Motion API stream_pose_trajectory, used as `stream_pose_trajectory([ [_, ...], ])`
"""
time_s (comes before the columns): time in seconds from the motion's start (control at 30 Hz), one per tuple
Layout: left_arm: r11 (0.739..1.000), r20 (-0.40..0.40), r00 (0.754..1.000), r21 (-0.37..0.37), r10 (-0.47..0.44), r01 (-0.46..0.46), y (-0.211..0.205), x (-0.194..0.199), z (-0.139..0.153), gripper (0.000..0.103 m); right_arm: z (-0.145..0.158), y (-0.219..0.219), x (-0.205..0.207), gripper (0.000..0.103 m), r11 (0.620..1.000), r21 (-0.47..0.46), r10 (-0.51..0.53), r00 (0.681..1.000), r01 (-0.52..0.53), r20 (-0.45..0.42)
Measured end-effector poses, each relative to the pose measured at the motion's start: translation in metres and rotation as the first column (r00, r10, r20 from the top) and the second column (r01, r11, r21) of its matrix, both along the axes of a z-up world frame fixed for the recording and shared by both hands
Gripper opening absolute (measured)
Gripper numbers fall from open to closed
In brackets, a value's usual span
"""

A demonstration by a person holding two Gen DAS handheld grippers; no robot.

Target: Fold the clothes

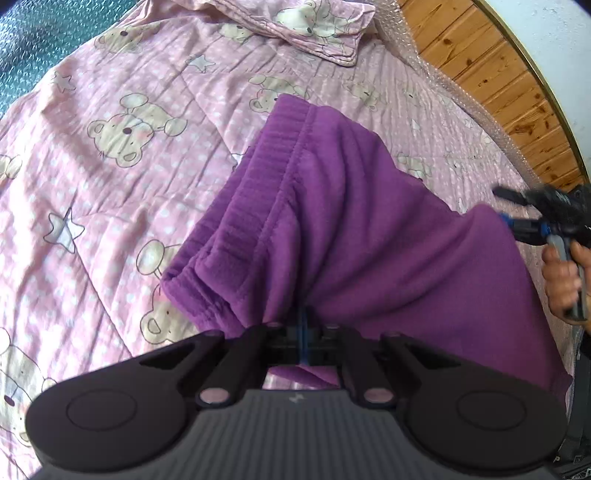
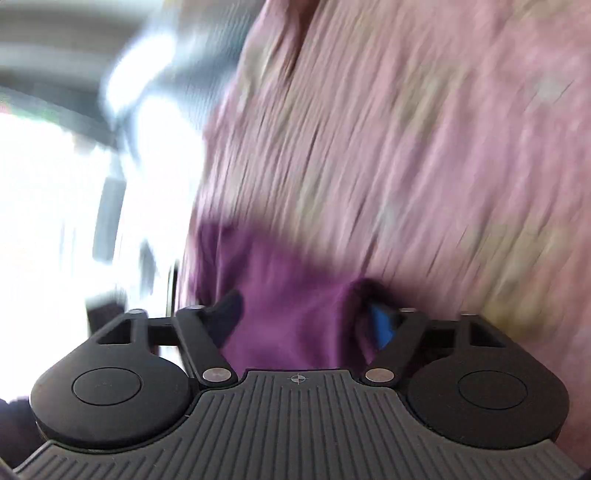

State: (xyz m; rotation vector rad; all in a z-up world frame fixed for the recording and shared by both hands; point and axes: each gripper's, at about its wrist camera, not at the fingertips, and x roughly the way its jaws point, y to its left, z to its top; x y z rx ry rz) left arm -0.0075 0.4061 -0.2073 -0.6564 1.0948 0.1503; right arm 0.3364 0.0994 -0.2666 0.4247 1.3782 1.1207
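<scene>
A purple fleece garment [image 1: 343,221] with a ribbed waistband lies on the pink bear-print bedspread [image 1: 122,177]. My left gripper [image 1: 303,325] is shut on its near edge and lifts a fold of it. My right gripper [image 1: 517,210] shows at the right edge of the left wrist view, held by a hand, with its fingers spread at the garment's right corner. In the blurred right wrist view the right gripper [image 2: 310,314] has its fingers apart with purple fabric [image 2: 288,317] bunched between them.
A matching pink pillow [image 1: 314,26] lies at the head of the bed. A wooden headboard [image 1: 498,85] with bubble wrap runs along the right. A teal floor [image 1: 29,44] shows at the upper left.
</scene>
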Motion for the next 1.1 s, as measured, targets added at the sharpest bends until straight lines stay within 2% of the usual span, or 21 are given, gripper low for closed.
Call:
stream_pose_trajectory([
  [0.1, 0.999, -0.004, 1.000, -0.032, 0.005, -0.005, 0.005, 0.000, 0.000, 0.004, -0.013, -0.028, 0.023, 0.023, 0.981, -0.014, -0.196, 0.981, 0.196, 0.018],
  [0.17, 0.998, -0.012, 1.000, -0.056, -0.001, 0.000, 0.007, 0.001, 0.004, 0.003, -0.012, -0.044, 0.031, 0.022, 0.973, -0.043, -0.225, 0.974, 0.226, 0.033],
  [0.23, 0.995, 0.074, 0.996, -0.087, -0.047, 0.053, 0.007, 0.012, 0.029, 0.010, 0.004, -0.062, 0.032, 0.025, 0.972, -0.035, -0.228, 0.971, 0.231, 0.071],
  [0.27, 0.992, 0.131, 0.989, -0.096, -0.067, 0.079, 0.008, 0.018, 0.042, 0.014, 0.020, -0.066, 0.026, 0.026, 0.978, -0.035, -0.200, 0.972, 0.206, 0.127],
  [0.33, 0.993, 0.201, 0.976, -0.062, -0.088, 0.102, 0.012, 0.042, 0.055, 0.032, 0.050, -0.064, 0.001, 0.033, 0.989, -0.064, -0.111, 0.962, 0.131, 0.250],
  [0.4, 0.993, 0.223, 0.969, -0.023, -0.108, 0.116, 0.017, 0.073, 0.049, 0.034, 0.069, -0.046, -0.035, 0.033, 0.994, -0.102, 0.004, 0.926, 0.037, 0.379],
  [0.47, 0.990, 0.185, 0.973, 0.038, -0.138, 0.133, 0.021, 0.103, 0.029, 0.032, 0.068, -0.022, -0.071, 0.033, 0.987, -0.155, 0.105, 0.877, -0.035, 0.470],
  [0.5, 0.987, 0.139, 0.979, 0.090, -0.146, 0.135, 0.024, 0.116, 0.015, 0.021, 0.063, -0.011, -0.087, 0.032, 0.979, -0.198, 0.148, 0.848, -0.052, 0.509],
  [0.53, 0.990, 0.137, 0.983, 0.093, -0.121, 0.109, 0.030, 0.120, 0.009, 0.004, 0.058, -0.001, -0.102, 0.032, 0.968, -0.242, 0.192, 0.816, -0.066, 0.545],
  [0.57, 0.992, 0.136, 0.986, 0.096, -0.097, 0.084, 0.036, 0.123, 0.003, 0.004, 0.046, 0.004, -0.111, 0.032, 0.948, -0.315, 0.235, 0.787, -0.055, 0.570],
  [0.6, 0.993, 0.135, 0.988, 0.099, -0.072, 0.059, 0.041, 0.127, -0.003, 0.004, 0.033, 0.007, -0.118, 0.017, 0.918, -0.394, 0.278, 0.760, -0.031, 0.587],
  [0.63, 0.995, 0.137, 0.989, 0.086, -0.061, 0.050, 0.044, 0.127, -0.003, 0.004, 0.029, 0.000, -0.121, 0.014, 0.910, -0.414, 0.282, 0.735, -0.002, 0.616],
  [0.7, 0.988, 0.143, 0.986, 0.138, -0.083, 0.063, 0.037, 0.127, -0.001, 0.004, 0.034, -0.020, -0.120, 0.013, 0.883, -0.463, 0.266, 0.739, 0.070, 0.619],
  [0.8, 0.988, 0.166, 0.984, 0.148, -0.067, 0.043, 0.030, 0.119, 0.015, 0.003, 0.039, -0.040, -0.124, 0.012, 0.834, -0.535, 0.274, 0.738, 0.136, 0.616],
  [0.83, 0.988, 0.192, 0.979, 0.149, -0.071, 0.042, 0.027, 0.111, 0.025, 0.015, 0.046, -0.044, -0.132, 0.020, 0.832, -0.535, 0.270, 0.734, 0.148, 0.623],
  [0.9, 0.985, 0.252, 0.957, 0.124, -0.145, 0.117, 0.012, 0.089, 0.043, 0.024, 0.069, -0.041, -0.158, 0.029, 0.859, -0.493, 0.256, 0.719, 0.137, 0.646],
  [0.93, 0.981, 0.266, 0.947, 0.108, -0.182, 0.158, 0.004, 0.077, 0.048, 0.024, 0.076, -0.035, -0.172, 0.034, 0.876, -0.468, 0.247, 0.724, 0.117, 0.644],
  [0.97, 0.975, 0.239, 0.948, 0.124, -0.212, 0.186, -0.002, 0.065, 0.044, 0.024, 0.081, -0.028, -0.187, 0.042, 0.891, -0.444, 0.238, 0.732, 0.097, 0.638],
  [1.0, 0.972, 0.209, 0.954, 0.138, -0.216, 0.190, -0.003, 0.054, 0.038, 0.024, 0.078, -0.023, -0.201, 0.043, 0.898, -0.434, 0.240, 0.744, 0.074, 0.624],
  [1.07, 0.982, 0.159, 0.973, 0.119, -0.165, 0.147, 0.009, 0.031, 0.019, 0.019, 0.062, -0.019, -0.228, 0.043, 0.893, -0.448, 0.257, 0.758, 0.051, 0.599],
  [1.1, 0.988, 0.152, 0.979, 0.096, -0.132, 0.118, 0.017, 0.020, 0.012, 0.004, 0.050, -0.021, -0.240, 0.042, 0.878, -0.476, 0.270, 0.758, 0.060, 0.594],
])
